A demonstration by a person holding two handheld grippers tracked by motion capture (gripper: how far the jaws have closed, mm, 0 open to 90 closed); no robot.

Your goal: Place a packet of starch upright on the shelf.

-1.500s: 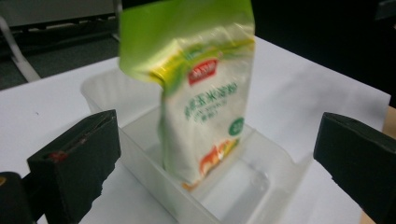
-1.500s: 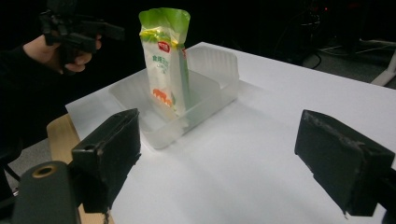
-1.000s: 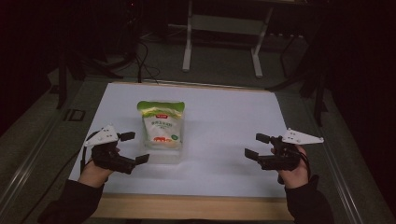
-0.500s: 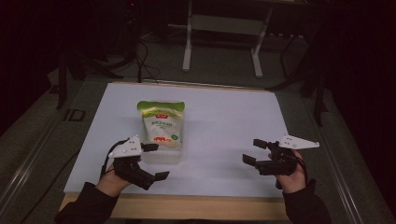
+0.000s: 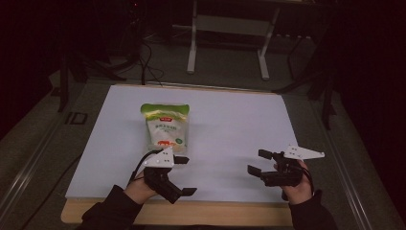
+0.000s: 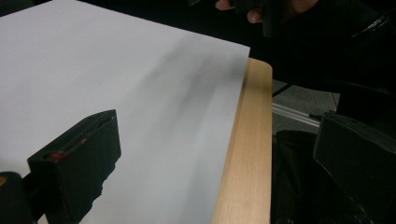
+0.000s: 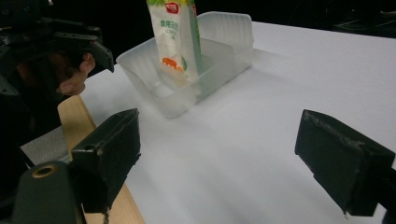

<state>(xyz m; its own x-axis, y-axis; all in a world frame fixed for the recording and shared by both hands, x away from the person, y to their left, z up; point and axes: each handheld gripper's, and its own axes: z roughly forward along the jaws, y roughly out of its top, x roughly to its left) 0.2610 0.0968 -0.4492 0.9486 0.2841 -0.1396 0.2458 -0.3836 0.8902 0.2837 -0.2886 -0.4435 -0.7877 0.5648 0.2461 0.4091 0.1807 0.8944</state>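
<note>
The left gripper (image 5: 184,175) hangs over the near edge of the white sheet (image 5: 230,124), its jaws spread wide with nothing between them. In the left gripper view one jaw sits over the sheet and the other beyond the wooden table edge (image 6: 243,154), so this tool straddles the sheet's near border. The right gripper (image 5: 258,162) hovers low over the near right part of the sheet, its jaws also well apart and empty.

The green and white pouch (image 5: 166,127) stands in a clear plastic tray (image 7: 187,88) on the left half of the sheet, just beyond the left gripper and well apart from the right one. Bare sheet lies between the right gripper and the tray, and more bare sheet stretches to the far and right edges.

From above, the tray is hard to make out around the pouch; the right gripper view shows its ribbed walls and the pouch leaning upright inside. That view also catches the left gripper (image 7: 100,51) beside the tray's near corner.
</note>
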